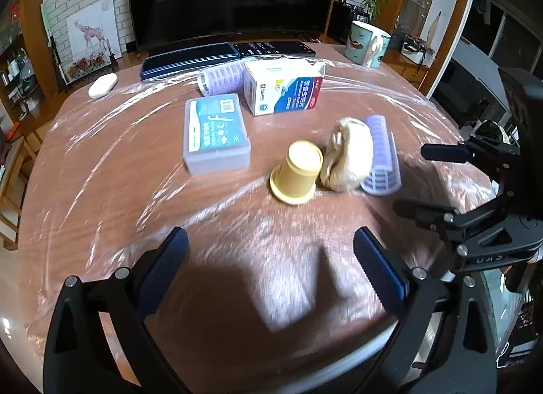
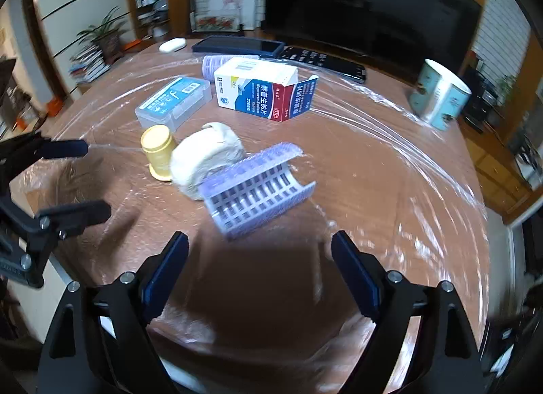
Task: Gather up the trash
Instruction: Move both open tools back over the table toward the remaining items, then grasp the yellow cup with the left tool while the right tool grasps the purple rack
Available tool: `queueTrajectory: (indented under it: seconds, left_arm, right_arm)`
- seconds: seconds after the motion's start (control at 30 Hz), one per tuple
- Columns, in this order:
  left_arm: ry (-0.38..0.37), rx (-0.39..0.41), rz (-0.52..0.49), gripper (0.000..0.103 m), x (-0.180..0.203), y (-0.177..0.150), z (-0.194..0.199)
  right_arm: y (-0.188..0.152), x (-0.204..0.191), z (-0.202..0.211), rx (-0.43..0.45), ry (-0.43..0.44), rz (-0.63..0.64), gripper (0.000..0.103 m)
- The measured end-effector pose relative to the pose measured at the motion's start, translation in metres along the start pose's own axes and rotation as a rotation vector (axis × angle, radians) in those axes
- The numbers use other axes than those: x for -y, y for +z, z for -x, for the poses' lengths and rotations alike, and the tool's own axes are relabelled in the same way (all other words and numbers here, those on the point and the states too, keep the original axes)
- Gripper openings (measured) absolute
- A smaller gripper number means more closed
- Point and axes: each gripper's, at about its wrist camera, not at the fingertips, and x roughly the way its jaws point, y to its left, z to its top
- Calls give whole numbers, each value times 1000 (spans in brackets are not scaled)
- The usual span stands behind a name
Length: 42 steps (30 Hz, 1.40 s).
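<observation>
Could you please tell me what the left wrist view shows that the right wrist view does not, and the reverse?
Only the left wrist view shows the left gripper from behind, with open jaws. Only the right wrist view shows the potted plant and the purple roller's hollow grid interior. Both show the yellow cup, the crumpled tissue, the medicine box and the mug.

left gripper [image 1: 271, 268] and right gripper [image 2: 259, 268] side by side over the table [image 1: 118, 190], both angled down, jaws wide, nothing between.
</observation>
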Motion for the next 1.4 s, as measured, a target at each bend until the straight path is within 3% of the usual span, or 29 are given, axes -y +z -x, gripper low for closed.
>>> queueTrajectory:
  seconds: [0.17, 0.43, 0.6, 0.7, 0.83, 1.4]
  left_arm:
    - [-7, -30, 19, 78, -1, 14, -18]
    - [-40, -31, 5, 72, 5, 26, -32]
    - [-74, -40, 22, 59, 2, 32, -40]
    - [-84, -38, 27, 52, 2, 34, -41]
    - [-95, -39, 15, 41, 6, 35, -41]
    - [-63, -11, 63, 38, 14, 23, -27]
  right_arm:
    - [12, 12, -9, -5, 76, 65, 85]
    - [28, 15, -24, -16, 176, 161, 85]
    - [34, 15, -31, -28, 224, 184, 85]
    - [35, 15, -35, -39, 233, 188, 76]
    - [33, 16, -34, -32, 252, 167, 75]
    - [13, 31, -9, 15, 282, -34, 75]
